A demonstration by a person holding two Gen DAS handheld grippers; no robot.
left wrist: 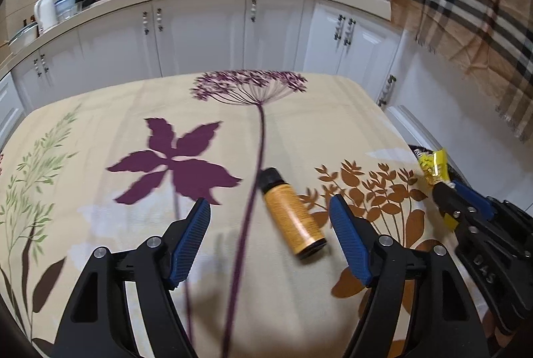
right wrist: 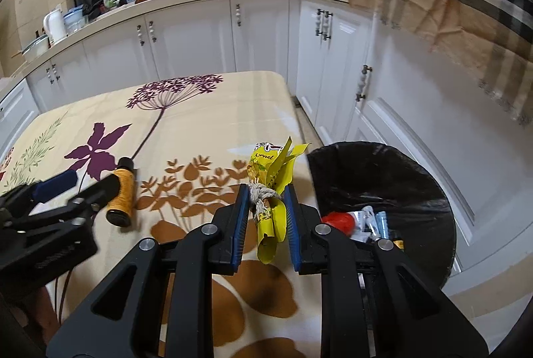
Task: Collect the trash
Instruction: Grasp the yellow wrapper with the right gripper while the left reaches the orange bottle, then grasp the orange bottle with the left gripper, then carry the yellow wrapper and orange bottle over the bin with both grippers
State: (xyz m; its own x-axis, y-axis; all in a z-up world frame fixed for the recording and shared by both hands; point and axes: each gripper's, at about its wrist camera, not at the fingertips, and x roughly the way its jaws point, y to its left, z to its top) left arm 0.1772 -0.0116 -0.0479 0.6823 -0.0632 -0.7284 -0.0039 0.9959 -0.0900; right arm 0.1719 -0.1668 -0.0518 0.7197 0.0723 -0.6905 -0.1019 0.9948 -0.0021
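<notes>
Yellow wrapper [right wrist: 269, 191] sits pinched in my right gripper [right wrist: 266, 194] above the table edge [right wrist: 289, 111], so I carry it over the black-lined bin [right wrist: 383, 178] before releasing, while my left gripper [left wrist: 269, 211], jaws wide and empty, straddles the orange bottle [left wrist: 293, 218].

- On the yellow wrapper [right wrist: 271, 178] we can read "kernel" in green letters; the first letters are not clear.
- On the right claw [left wrist: 448, 188] body we read raised letters "DAS".
- Other labels are too small for us.
</notes>
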